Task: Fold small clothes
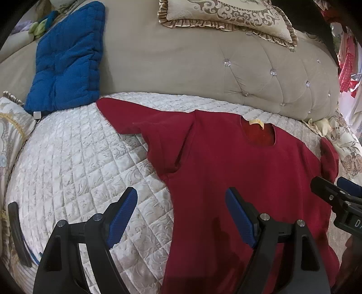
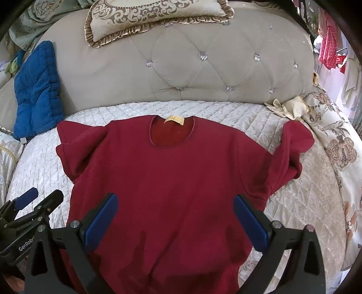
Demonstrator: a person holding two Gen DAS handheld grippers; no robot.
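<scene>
The short-sleeved red knit shirt lies flat on the cream quilted bedspread; the blue padded cushion sits at ten o'clock, the frilled patterned pillow at twelve.

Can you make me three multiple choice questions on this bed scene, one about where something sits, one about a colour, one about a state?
1. Where does the blue cushion lean?
A. on the shirt
B. against the headboard, left of the shirt
C. on the floor

2. What colour is the shirt?
A. dark red
B. green
C. white

3. How is the right gripper?
A. shut on a sleeve
C. shut on the collar
B. open, over the shirt

Answers: 1 B, it stands propped at the padded headboard; 2 A, the whole shirt is dark red; 3 B, its blue pads are wide apart with nothing between them.
</scene>
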